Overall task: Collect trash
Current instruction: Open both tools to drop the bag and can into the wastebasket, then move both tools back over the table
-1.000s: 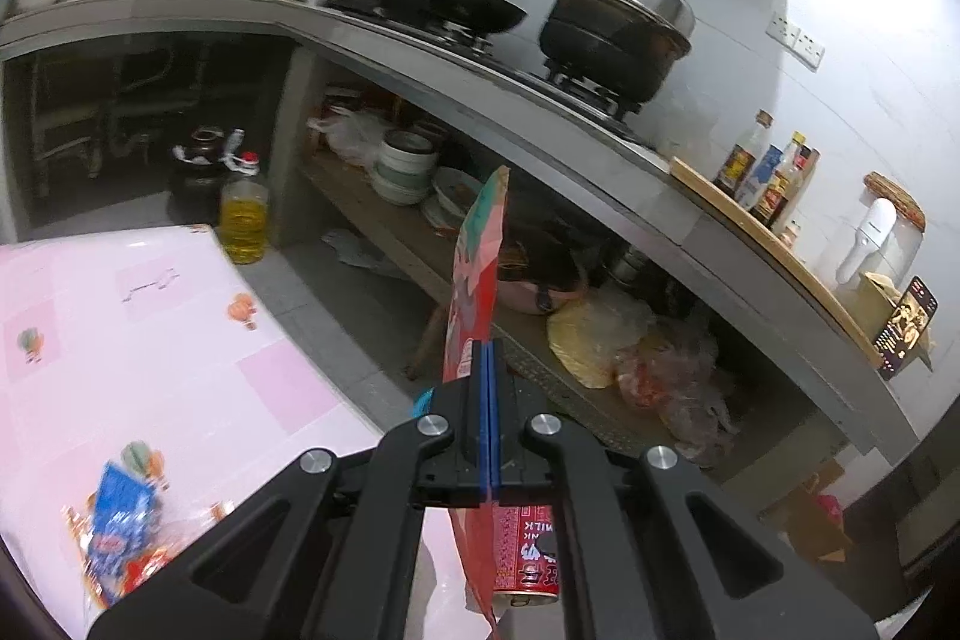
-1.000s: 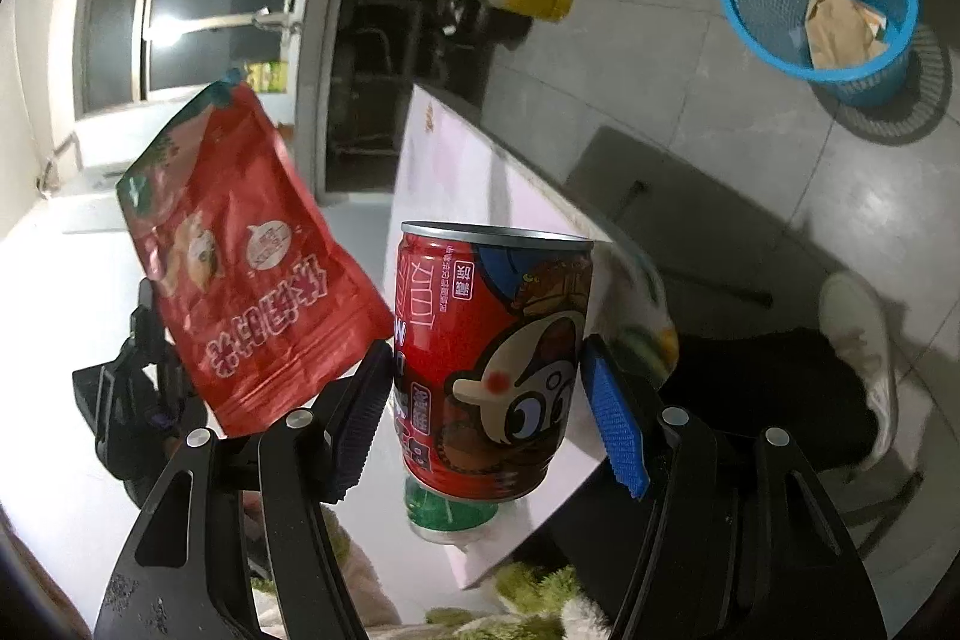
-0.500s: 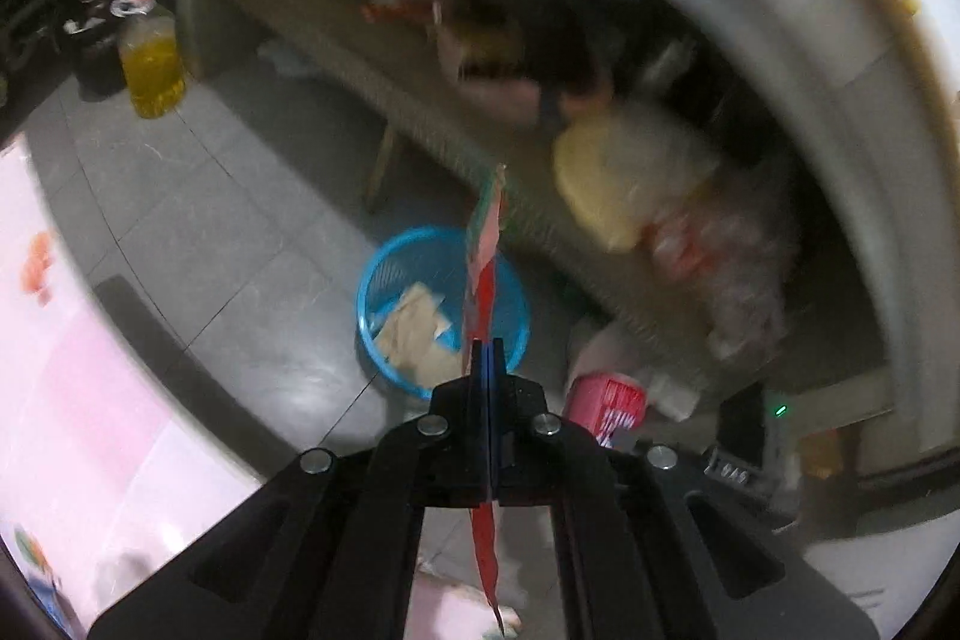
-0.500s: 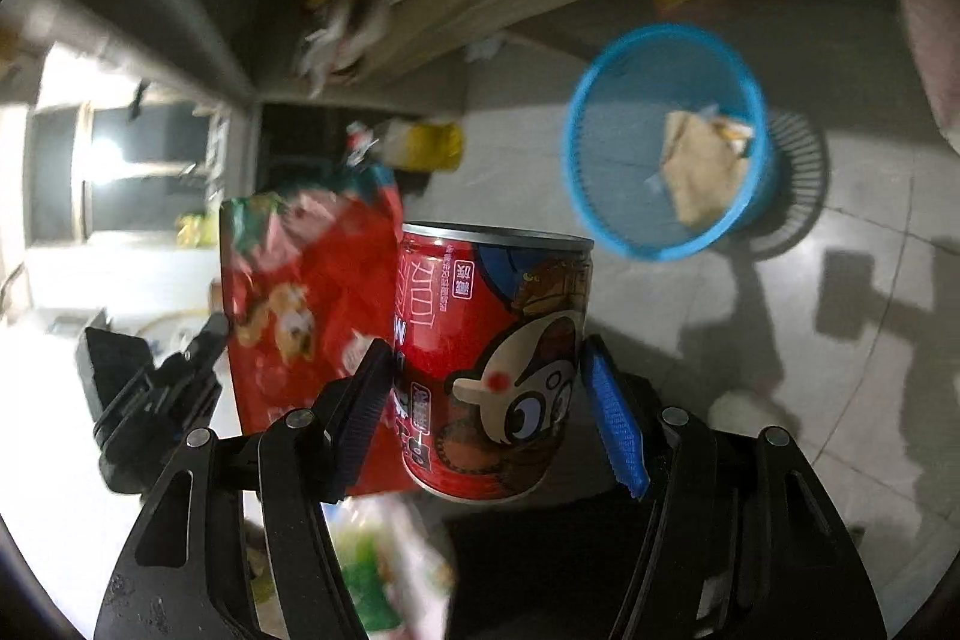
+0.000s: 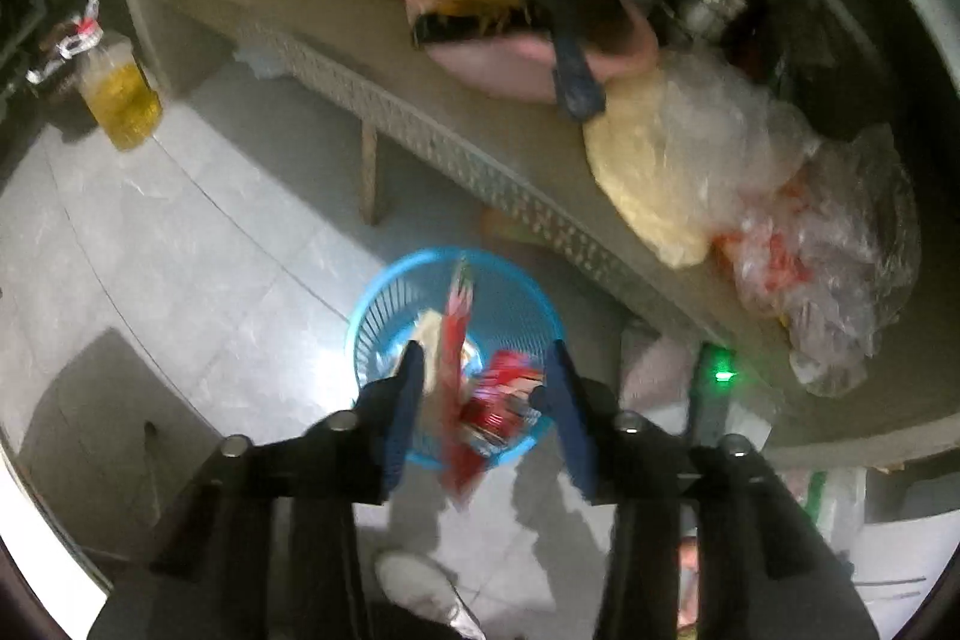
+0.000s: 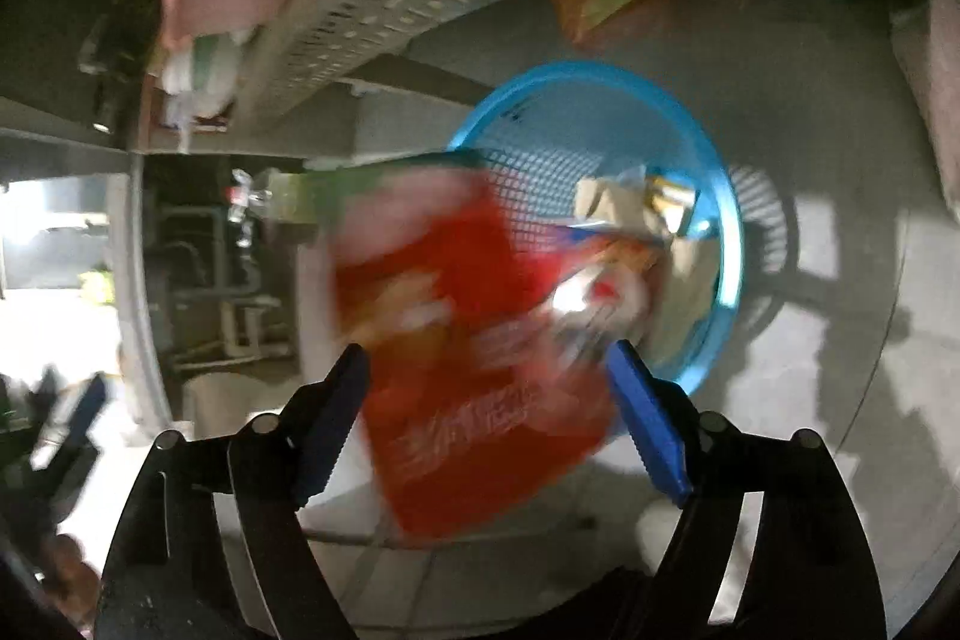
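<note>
Now both grippers above blue basket [image 5: 543, 307] on floor. Left gripper [image 5: 483, 370] jaws just opened, pads clear of red snack bag [image 5: 456, 334]: bag edge-on, long axis upright, over basket mouth. Right gripper [image 6: 489, 364] jaws also just widened, nothing gripped; red can [image 5: 501, 400] blurred, probably tipped sideways inside basket.

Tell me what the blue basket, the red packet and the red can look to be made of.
Basket: moulded plastic, likely, given the uniform bright blue and open lattice wall; finish unclear through the blur.
Packet: thin printed film, plastic or foil-lined; it shows edge-on as a flat sheet in the left view.
Can: probably thin metal under a red printed label, though motion blur leaves this open.
</note>
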A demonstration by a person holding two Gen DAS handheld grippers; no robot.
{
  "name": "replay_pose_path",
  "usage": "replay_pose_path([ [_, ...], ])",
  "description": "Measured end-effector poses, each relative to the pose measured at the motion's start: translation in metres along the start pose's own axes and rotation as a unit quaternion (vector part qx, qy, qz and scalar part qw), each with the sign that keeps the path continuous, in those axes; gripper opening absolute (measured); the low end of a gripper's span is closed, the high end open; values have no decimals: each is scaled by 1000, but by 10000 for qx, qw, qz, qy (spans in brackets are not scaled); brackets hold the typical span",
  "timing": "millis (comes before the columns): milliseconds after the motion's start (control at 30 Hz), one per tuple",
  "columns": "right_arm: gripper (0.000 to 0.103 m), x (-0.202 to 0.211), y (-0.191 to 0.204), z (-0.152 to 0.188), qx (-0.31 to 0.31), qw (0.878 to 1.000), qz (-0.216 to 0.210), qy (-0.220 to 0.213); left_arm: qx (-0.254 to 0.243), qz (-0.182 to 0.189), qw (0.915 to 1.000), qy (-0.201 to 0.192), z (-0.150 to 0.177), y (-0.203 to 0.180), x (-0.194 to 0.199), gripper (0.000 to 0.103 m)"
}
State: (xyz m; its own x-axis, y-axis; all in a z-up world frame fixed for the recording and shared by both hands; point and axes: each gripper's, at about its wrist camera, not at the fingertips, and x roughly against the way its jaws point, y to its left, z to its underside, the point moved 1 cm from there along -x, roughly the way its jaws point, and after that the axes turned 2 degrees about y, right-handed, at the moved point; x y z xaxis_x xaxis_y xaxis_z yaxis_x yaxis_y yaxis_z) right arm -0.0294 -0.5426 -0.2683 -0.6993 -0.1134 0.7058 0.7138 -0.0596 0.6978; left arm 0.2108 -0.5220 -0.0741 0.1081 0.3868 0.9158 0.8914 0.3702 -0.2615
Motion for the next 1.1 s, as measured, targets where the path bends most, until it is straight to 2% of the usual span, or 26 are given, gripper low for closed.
replay_pose_path([
  [100, 78, -1, 0, 4, 183, 9992, 336, -136, 18, 34, 9999, -137, 7, 4, 29, 51],
  [267, 78, 30, 4, 23, 484, 9973, 353, -420, -204, 10, 9981, -588, 30, 14, 101, 59],
  [400, 78, 63, 9, 46, 832, 9929, 500, -684, -278, -123, 9941, -1045, 70, 30, 171, 69],
  [600, 80, 100, 29, 99, 1430, 9847, 656, -751, 49, -411, 9875, -1521, 146, 67, 252, 78],
  [700, 84, 121, 45, 124, 1684, 9809, 604, -766, 366, -763, 9792, -1843, 198, 89, 292, 80],
  [767, 87, 133, 61, 142, 1947, 9771, 469, -715, 527, -848, 9753, -1971, 225, 99, 311, 80],
  [967, 89, 147, 114, 181, 2544, 9661, 126, -424, 1348, -1296, 9510, -2462, 315, 142, 368, 82],
  [1100, 89, 139, 145, 206, 2937, 9557, 93, -165, 1833, -1543, 9342, -2642, 373, 162, 391, 83],
])
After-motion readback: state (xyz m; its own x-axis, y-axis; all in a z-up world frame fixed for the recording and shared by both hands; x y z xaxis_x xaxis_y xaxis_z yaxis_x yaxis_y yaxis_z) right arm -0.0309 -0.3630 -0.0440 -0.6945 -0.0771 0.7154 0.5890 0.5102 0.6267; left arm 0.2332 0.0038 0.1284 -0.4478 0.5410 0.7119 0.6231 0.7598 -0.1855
